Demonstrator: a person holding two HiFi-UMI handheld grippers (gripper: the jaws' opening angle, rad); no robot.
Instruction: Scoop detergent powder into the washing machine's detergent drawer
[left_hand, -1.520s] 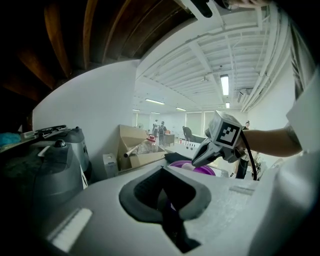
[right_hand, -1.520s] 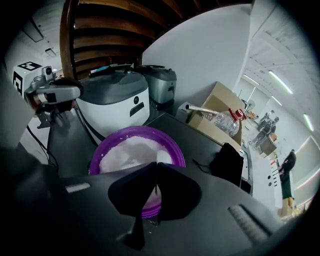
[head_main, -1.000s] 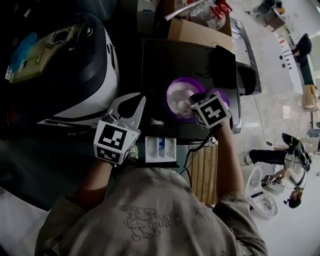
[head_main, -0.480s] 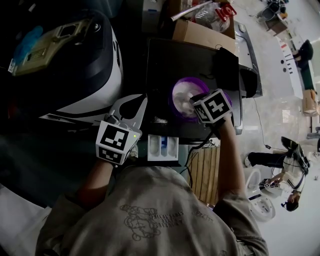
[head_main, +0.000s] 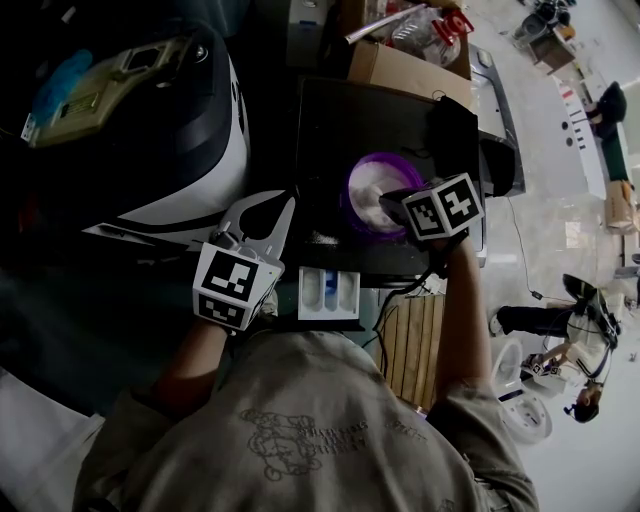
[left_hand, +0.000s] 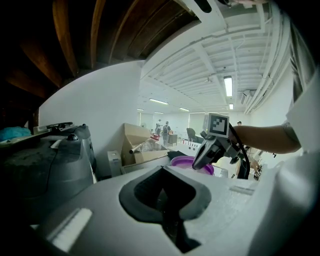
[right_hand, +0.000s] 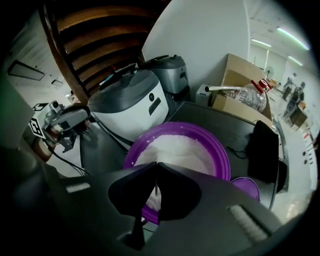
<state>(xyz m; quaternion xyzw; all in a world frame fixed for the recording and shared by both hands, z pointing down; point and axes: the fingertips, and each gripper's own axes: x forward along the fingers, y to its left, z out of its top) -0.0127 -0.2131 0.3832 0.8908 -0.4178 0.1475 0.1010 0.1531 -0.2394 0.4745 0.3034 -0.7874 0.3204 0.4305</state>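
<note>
Cardboard box (head_main: 400, 68) behind bowl (head_main: 366, 186), cooker (head_main: 170, 150) beside

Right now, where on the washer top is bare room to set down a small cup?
The widest bare patch of the washer top lies between the purple bowl and the cardboard box. A narrower strip runs left of the bowl, with spilled powder at its near end. The right side is crowded: right gripper, purple lid, black case.

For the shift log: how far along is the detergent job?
Done: the detergent drawer stands pulled open. In hand: the right gripper, shut on a thin handle, is over the powder in the purple bowl. Remaining: carrying powder to the drawer; the left gripper is shut, empty.
</note>
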